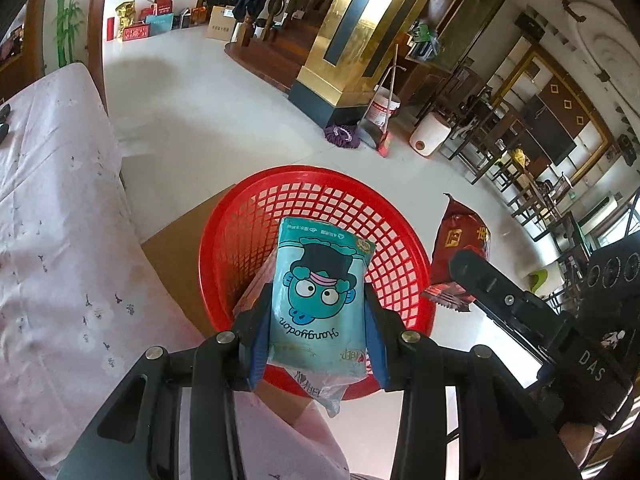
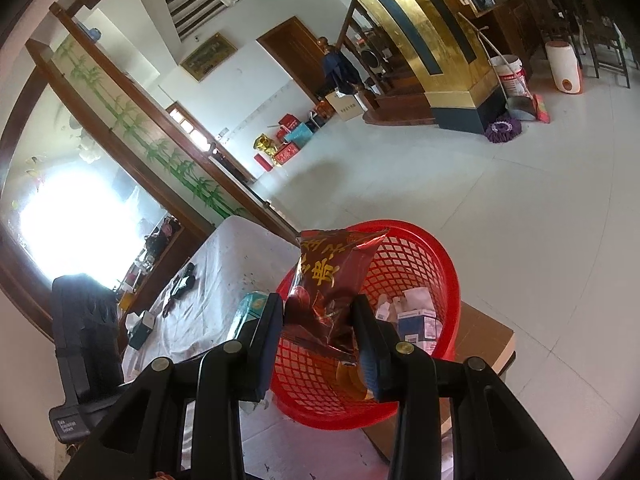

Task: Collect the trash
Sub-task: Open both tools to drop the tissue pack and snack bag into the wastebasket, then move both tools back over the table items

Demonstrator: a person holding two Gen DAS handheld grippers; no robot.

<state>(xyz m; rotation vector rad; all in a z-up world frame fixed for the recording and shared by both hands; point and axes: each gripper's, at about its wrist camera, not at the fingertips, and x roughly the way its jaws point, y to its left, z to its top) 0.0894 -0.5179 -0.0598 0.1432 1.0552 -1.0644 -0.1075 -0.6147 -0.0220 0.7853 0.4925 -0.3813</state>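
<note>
The left gripper (image 1: 318,312) holds a teal tissue pack (image 1: 320,292) between its fingers over the red basket (image 1: 224,240) at 12 o'clock. At 3 o'clock, the right gripper (image 2: 316,320) clamps a dark red wrapper (image 2: 328,280). Cartons already lie inside – both pieces remain undropped.

The basket (image 1: 248,216) is bright red with an open lattice pattern. The tissue pack (image 1: 320,300) is teal with a cartoon face in a black hat. The snack bag (image 2: 332,280) is dark red, with gold characters, maybe Chinese. The tablecloth (image 1: 52,200) is pale pink with small dark flecks.
</note>
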